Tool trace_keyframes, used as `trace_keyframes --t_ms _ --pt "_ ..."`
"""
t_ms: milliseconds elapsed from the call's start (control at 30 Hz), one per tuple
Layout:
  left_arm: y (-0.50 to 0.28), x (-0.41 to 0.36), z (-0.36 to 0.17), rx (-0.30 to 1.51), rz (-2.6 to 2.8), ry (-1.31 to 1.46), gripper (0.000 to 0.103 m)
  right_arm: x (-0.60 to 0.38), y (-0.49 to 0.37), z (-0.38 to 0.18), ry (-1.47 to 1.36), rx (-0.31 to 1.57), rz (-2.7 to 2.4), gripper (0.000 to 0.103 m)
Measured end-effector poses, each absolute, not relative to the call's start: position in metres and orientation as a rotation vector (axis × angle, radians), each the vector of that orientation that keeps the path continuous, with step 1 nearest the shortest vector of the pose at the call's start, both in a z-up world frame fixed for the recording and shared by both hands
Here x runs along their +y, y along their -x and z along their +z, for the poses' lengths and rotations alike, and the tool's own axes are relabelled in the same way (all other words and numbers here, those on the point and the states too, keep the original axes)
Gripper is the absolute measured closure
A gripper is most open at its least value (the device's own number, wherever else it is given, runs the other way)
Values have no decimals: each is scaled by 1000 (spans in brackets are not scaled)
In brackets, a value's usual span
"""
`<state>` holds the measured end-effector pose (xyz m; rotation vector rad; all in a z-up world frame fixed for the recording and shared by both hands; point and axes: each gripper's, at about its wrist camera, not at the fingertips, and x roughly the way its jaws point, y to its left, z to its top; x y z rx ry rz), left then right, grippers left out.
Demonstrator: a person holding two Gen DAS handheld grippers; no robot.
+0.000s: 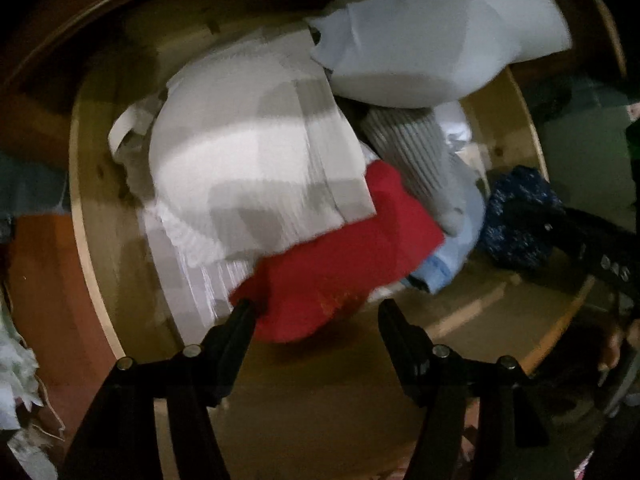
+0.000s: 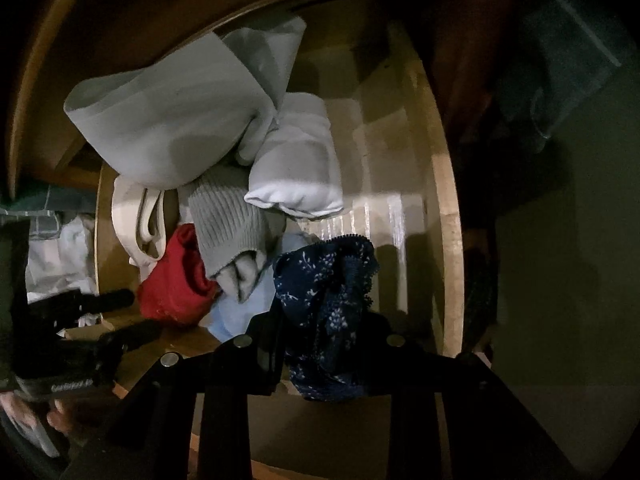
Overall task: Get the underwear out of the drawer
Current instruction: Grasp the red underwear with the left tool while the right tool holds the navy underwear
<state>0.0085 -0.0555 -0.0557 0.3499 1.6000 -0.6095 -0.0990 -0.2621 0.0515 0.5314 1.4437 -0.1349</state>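
The wooden drawer (image 1: 92, 240) holds a heap of clothes. My left gripper (image 1: 316, 312) points down into it, open, just over the near edge of red underwear (image 1: 340, 256); its left fingertip (image 1: 244, 308) touches the red cloth, and nothing is pinched. My right gripper (image 2: 324, 340) is shut on navy floral lace underwear (image 2: 328, 312), which hangs bunched between its fingers above the drawer's right part. The left wrist view shows that navy piece (image 1: 516, 216) at the right gripper (image 1: 560, 232). The right wrist view shows the left gripper (image 2: 132, 316) open beside the red underwear (image 2: 176, 280).
Also in the drawer are a white ribbed garment (image 1: 248, 152), a pale grey-blue garment (image 1: 432, 40), a grey ribbed sock (image 2: 228, 216), a folded white piece (image 2: 300, 160) and light blue cloth (image 2: 240, 312). The drawer rim (image 2: 448, 240) curves along the right.
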Motion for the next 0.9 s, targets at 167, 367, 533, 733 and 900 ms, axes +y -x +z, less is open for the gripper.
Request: trace_keyframes --t_ms 167,367,533,733,900 --pt "-16 -69 -65 1606 -639 -390 38 -251 84 45 -524 1448 -130 77" --pt "-22 -81 -83 1637 -633 -445 38 -248 82 26 -512 1452 -120 77" --pt "-27 -86 -89 1690 -603 -441 38 -243 81 16 -517 1455 -117 77" --pt "-28 -98 -96 1723 -555 -453 38 -240 82 14 -506 1458 -110 76" --pt "-27 -100 -95 1709 -533 -456 50 -238 82 12 -501 1458 -104 76"
